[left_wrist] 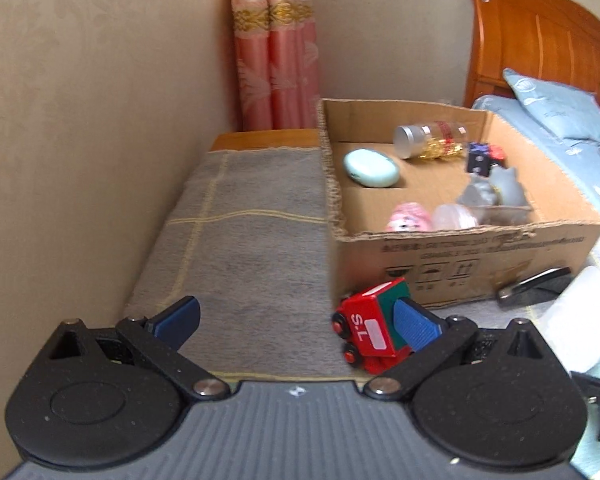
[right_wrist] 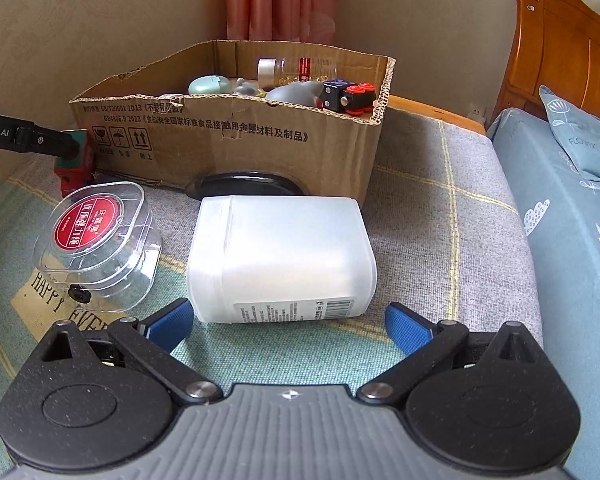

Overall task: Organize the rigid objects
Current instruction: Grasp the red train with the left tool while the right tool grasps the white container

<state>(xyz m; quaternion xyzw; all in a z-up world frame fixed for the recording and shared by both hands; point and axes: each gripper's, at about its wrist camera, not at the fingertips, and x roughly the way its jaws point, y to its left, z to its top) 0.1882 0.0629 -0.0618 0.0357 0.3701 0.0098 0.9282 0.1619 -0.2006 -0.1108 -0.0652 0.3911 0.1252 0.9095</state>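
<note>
A red and green toy train car (left_wrist: 370,328) lies on the grey cloth by the front of the cardboard box (left_wrist: 460,264). My left gripper (left_wrist: 296,320) is open; its right finger (left_wrist: 414,326) touches the train's far side, its left finger stands apart. The right wrist view shows the box (right_wrist: 236,136), the train (right_wrist: 74,168) with the left gripper's finger against it, a white translucent plastic container (right_wrist: 280,256) lying on its side, and a clear case with a red label (right_wrist: 94,232). My right gripper (right_wrist: 288,324) is open just in front of the white container.
The box holds a mint oval case (left_wrist: 371,168), a silver-capped bottle (left_wrist: 428,140), grey figurines (left_wrist: 496,192), a pink toy (left_wrist: 408,216) and a black-red block toy (right_wrist: 346,96). A black object (right_wrist: 244,186) lies at the box front. Wall on the left, bed (right_wrist: 572,208) on the right.
</note>
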